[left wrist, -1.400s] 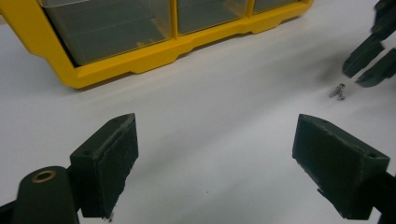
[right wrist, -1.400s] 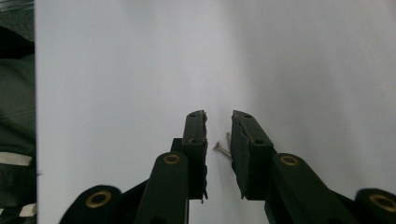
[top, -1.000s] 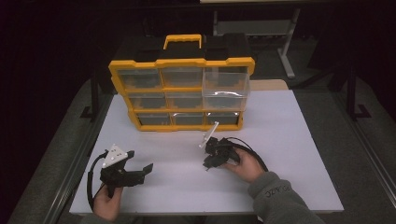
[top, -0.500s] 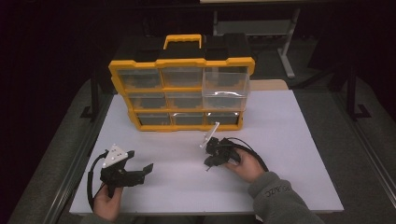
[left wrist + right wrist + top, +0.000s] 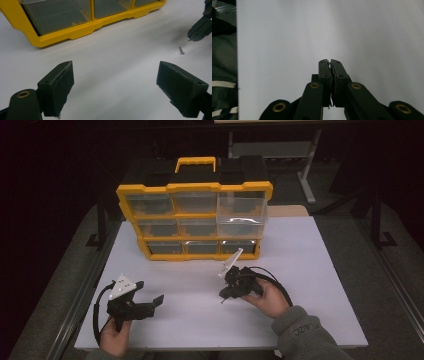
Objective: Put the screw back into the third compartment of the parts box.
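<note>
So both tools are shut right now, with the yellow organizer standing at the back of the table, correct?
Not quite: the right tool is shut, but the left tool is open, its jaws standing wide apart in the left gripper view. The yellow organizer does stand at the back of the table.

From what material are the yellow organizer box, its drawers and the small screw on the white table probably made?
Yellow organizer box: seemingly moulded plastic, smooth, slightly glossy. Its clear drawers: likely transparent plastic, as the inside shows through. Small screw: probably metal, grey with a faint shine.
</note>
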A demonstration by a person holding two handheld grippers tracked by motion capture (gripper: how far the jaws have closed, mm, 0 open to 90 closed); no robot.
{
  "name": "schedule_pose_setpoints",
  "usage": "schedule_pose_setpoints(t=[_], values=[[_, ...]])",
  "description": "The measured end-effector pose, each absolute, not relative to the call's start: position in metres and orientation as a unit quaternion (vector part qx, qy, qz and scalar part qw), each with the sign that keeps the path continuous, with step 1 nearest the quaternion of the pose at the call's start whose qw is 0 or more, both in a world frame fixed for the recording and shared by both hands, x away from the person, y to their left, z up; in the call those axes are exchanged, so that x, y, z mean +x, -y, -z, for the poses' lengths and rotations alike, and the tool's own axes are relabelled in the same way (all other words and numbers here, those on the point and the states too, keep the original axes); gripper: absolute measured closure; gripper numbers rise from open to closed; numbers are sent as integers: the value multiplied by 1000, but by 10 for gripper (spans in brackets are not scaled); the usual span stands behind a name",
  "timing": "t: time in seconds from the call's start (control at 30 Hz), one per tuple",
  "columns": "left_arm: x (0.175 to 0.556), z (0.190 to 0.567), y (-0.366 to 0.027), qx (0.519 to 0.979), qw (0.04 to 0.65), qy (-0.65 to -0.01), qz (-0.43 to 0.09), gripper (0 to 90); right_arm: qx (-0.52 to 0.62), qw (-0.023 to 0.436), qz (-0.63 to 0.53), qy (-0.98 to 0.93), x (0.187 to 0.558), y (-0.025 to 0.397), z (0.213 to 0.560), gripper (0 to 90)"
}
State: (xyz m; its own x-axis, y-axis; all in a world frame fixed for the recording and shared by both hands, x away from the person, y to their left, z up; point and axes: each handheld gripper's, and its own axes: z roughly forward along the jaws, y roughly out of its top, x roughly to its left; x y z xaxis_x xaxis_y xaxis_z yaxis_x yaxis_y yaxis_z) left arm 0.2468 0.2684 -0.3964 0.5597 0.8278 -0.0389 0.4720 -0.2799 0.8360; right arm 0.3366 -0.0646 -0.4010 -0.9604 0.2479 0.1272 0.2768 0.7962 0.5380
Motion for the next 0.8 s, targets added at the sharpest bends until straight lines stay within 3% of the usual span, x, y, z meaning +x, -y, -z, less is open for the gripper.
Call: schedule_pose_setpoints(t=[0.3, 0.8], values=[[247, 397, -268, 772, 427, -422, -210, 137, -114, 37, 310, 943, 323, 70, 374, 865], [247, 397, -268, 768, 431, -426, -209, 137, -92, 50, 325, 940, 309, 77, 299, 863]])
